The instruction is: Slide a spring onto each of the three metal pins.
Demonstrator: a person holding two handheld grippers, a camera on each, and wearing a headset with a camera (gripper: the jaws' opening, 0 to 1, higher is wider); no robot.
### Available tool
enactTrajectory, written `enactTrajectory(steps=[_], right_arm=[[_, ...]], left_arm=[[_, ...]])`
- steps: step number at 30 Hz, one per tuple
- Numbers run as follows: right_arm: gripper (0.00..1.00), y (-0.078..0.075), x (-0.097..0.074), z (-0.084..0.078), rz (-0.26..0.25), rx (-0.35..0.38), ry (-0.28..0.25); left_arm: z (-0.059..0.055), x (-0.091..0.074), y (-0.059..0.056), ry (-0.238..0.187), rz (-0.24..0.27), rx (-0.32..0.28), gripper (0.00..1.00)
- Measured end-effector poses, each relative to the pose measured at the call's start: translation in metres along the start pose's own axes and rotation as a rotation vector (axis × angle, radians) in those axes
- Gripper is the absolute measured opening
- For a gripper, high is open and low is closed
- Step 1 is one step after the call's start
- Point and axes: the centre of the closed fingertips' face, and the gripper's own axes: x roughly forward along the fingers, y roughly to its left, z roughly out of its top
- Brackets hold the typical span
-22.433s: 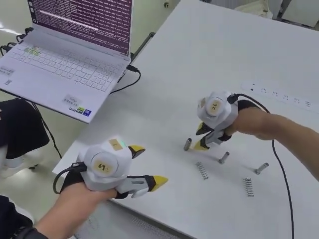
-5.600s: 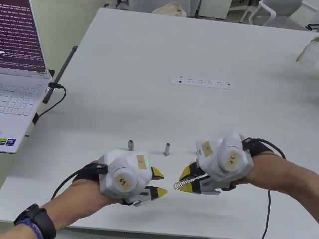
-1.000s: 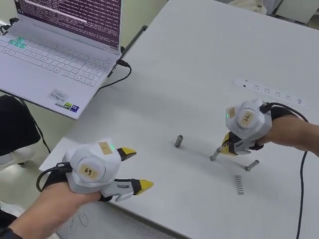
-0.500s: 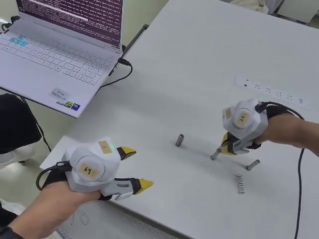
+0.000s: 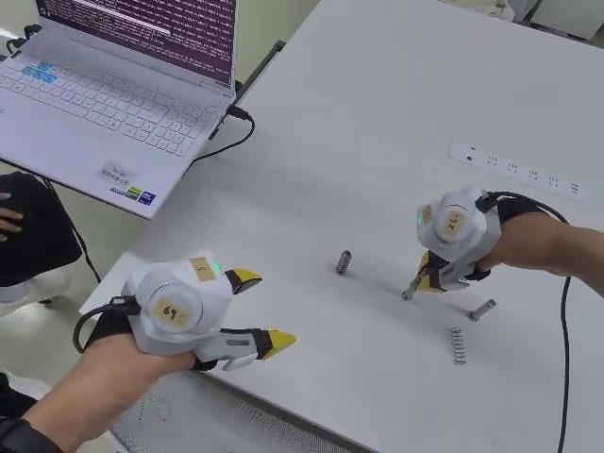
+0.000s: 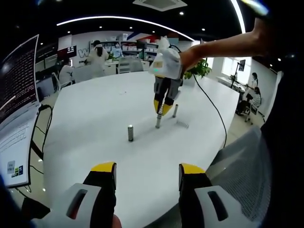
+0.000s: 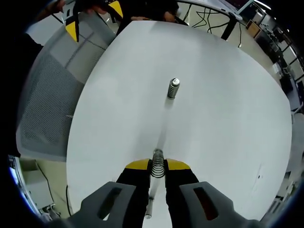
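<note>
Starting upper left in the head view with a laptop (image 5: 123, 85) on a white surface (image 5: 377, 113). Dropping to lower left, finding the left tongs (image 5: 263, 309) spread wide over the near edge, gripping nothing. Moving to centre frame, catching a first pin (image 5: 345, 255) upright, wearing a fitted spring (image 5: 343, 267). Sliding right to the right tongs (image 5: 422, 283), nipped close on a second spring (image 5: 416, 279), coil squeezed between the yellow tips in the right gripper view. Noting a tilted second pin (image 5: 407, 295) just below those tips, foot on the surface. Spotting further right a third pin (image 5: 482, 310) lying flat and bare, with a loose spring (image 5: 459, 344) near, lower in frame. Ending upper right at a power strip (image 5: 528, 175).
</note>
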Motion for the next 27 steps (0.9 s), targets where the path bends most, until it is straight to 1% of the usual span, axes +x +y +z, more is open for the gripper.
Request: enactTrajectory(steps=[12, 21, 27], right_arm=[[0.09, 0.001, 0.014, 0.000, 0.013, -0.021, 0.025], [0.09, 0.000, 0.026, -0.001, 0.018, -0.020, 0.041], [0.09, -0.001, 0.029, -0.002, 0.021, -0.013, 0.042]], left_arm=[[0.003, 0.001, 0.000, -0.004, -0.001, -0.004, 0.49], [0.006, -0.001, 0.003, -0.006, 0.007, -0.006, 0.50], [0.006, 0.000, 0.003, -0.005, 0.009, -0.010, 0.50]])
